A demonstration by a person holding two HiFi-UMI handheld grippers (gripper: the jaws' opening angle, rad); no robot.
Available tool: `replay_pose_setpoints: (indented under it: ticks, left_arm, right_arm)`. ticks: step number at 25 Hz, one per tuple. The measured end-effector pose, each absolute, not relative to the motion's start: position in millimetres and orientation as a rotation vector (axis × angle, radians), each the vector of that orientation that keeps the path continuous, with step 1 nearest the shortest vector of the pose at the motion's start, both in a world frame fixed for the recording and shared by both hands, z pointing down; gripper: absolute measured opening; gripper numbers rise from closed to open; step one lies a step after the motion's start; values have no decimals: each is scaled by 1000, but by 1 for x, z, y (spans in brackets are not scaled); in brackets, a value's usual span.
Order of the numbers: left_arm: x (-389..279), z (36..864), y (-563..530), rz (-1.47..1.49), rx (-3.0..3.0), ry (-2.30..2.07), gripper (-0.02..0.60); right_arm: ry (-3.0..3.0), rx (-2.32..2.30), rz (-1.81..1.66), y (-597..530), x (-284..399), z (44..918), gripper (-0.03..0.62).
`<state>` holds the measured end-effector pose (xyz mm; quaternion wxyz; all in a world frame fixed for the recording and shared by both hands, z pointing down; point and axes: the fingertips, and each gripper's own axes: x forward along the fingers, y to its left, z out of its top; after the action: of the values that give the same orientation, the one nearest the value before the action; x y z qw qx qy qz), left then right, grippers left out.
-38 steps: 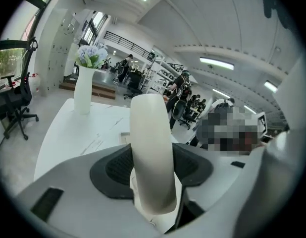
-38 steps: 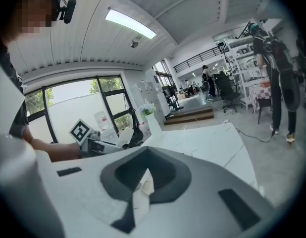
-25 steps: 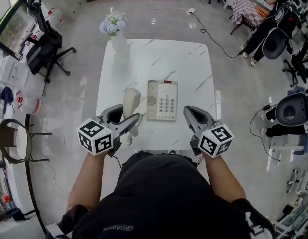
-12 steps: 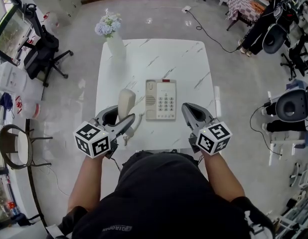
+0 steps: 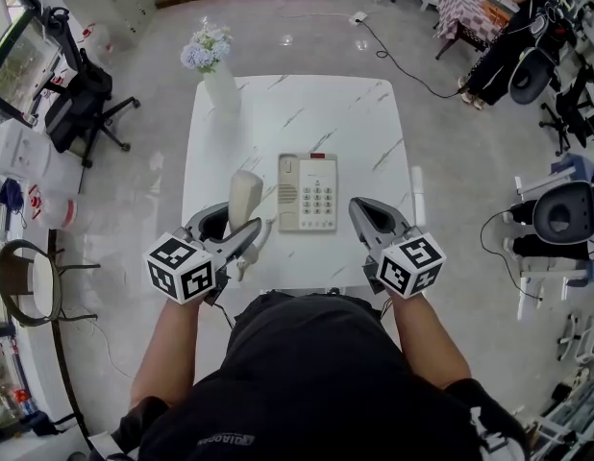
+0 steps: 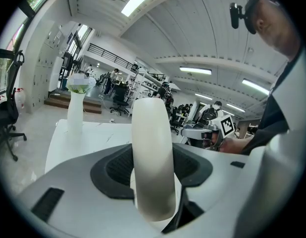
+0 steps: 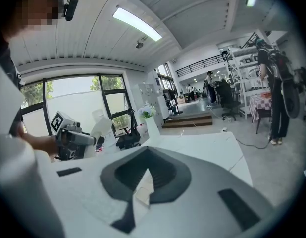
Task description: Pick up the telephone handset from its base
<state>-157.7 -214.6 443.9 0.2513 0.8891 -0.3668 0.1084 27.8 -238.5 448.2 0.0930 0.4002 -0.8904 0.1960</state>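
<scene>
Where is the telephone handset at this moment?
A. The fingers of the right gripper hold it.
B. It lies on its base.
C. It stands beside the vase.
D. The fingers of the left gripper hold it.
D: the handset stands upright between the fingers of the left gripper, pressed from both sides, lifted clear of the base.

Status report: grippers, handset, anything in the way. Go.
Left gripper shut on handset, upright, off the base. Right gripper shut, empty, beside base. Nothing in the way.
</scene>
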Motion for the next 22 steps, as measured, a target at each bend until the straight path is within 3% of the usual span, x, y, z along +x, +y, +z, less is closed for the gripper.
replay_pose_setpoints:
  ticks: [22]
  left_arm:
    - [-152,441,-212,312,2412,-1024,222]
  right_arm:
    - [-2642,1158,569,-232,32,448,0]
